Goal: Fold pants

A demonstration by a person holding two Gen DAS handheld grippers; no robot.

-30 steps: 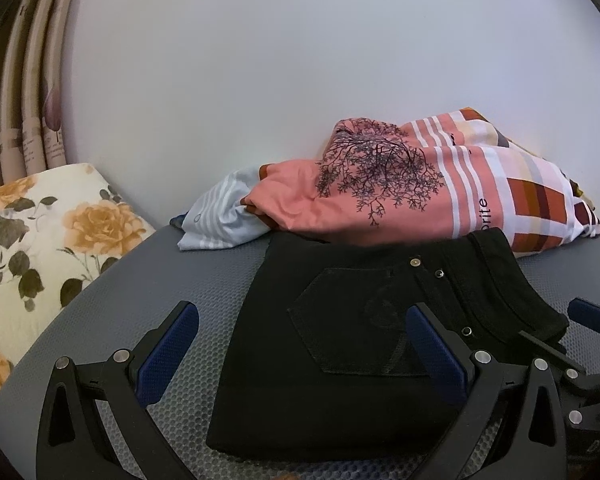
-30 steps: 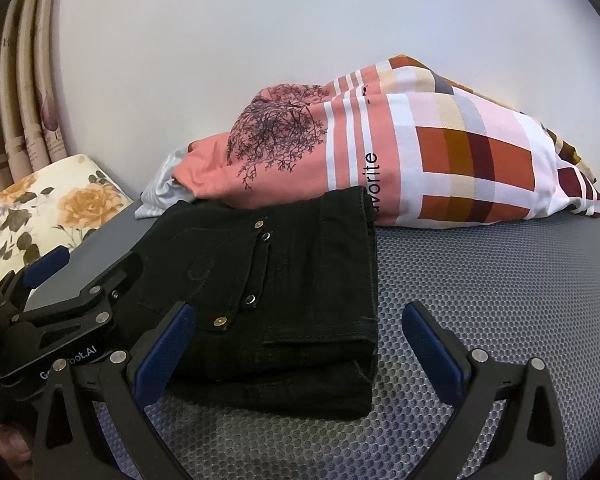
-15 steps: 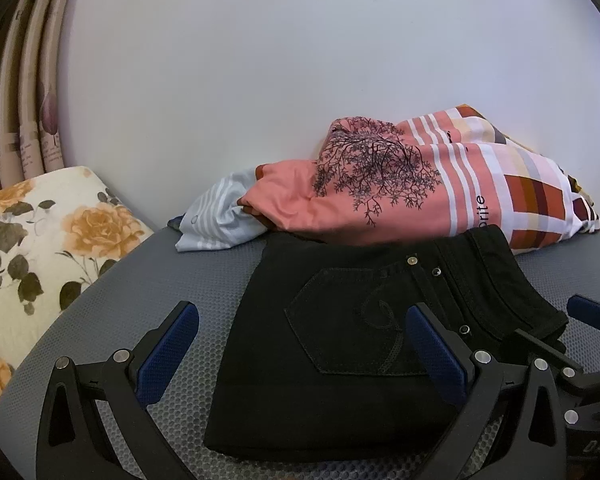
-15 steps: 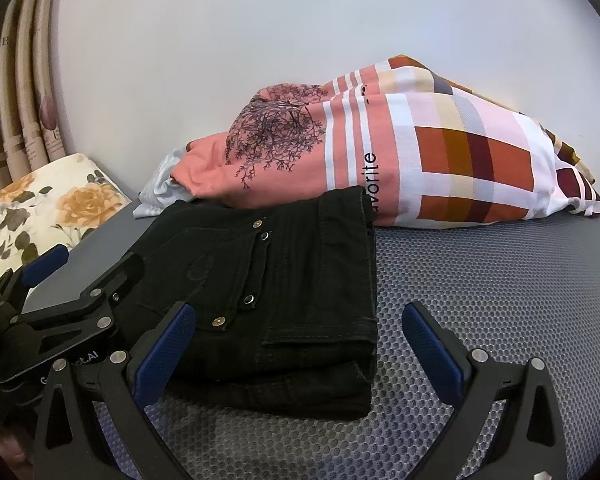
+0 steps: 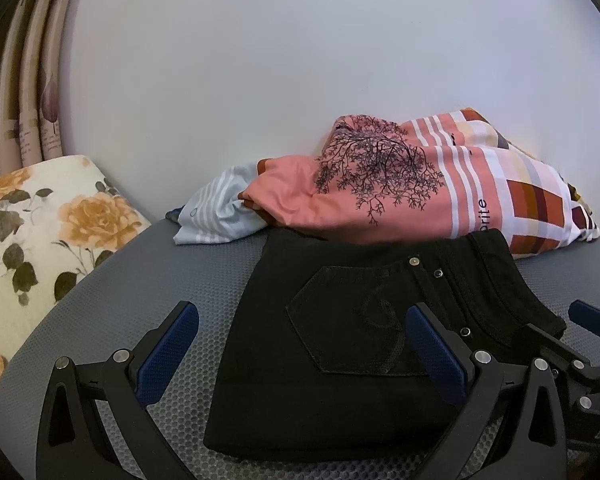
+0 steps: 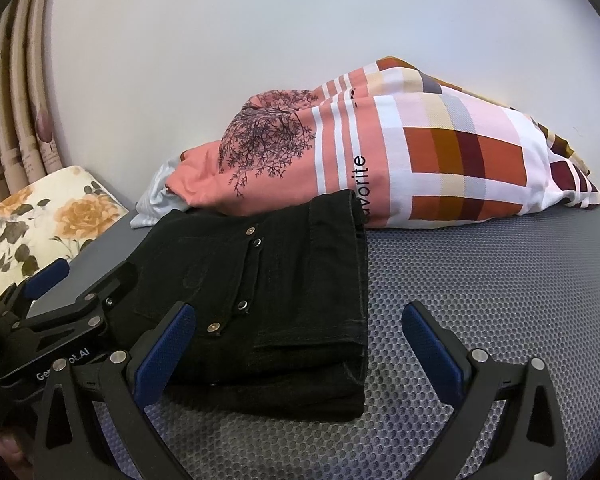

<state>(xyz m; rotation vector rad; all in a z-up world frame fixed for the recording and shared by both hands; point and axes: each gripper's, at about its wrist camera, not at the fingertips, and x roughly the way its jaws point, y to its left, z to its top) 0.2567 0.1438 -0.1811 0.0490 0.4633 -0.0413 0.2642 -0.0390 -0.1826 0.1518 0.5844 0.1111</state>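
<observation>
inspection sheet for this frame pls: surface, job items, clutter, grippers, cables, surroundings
Surface: grey honeycomb-textured mat, bare to the right of the pants.
Job's things: black pants folded into a compact stack, back pocket facing up, lying flat on the mat.
Clutter: pink tree-print and plaid bedding bundle behind the pants, touching their far edge; striped pale-blue cloth beside it; floral pillow at far left.
Grippers: left hand-held gripper open, over the pants' near edge; right hand-held gripper open, at the pants' right corner; neither holds fabric.
Cables: nothing seen.
Surroundings: plain white wall, patterned curtain at left.
</observation>
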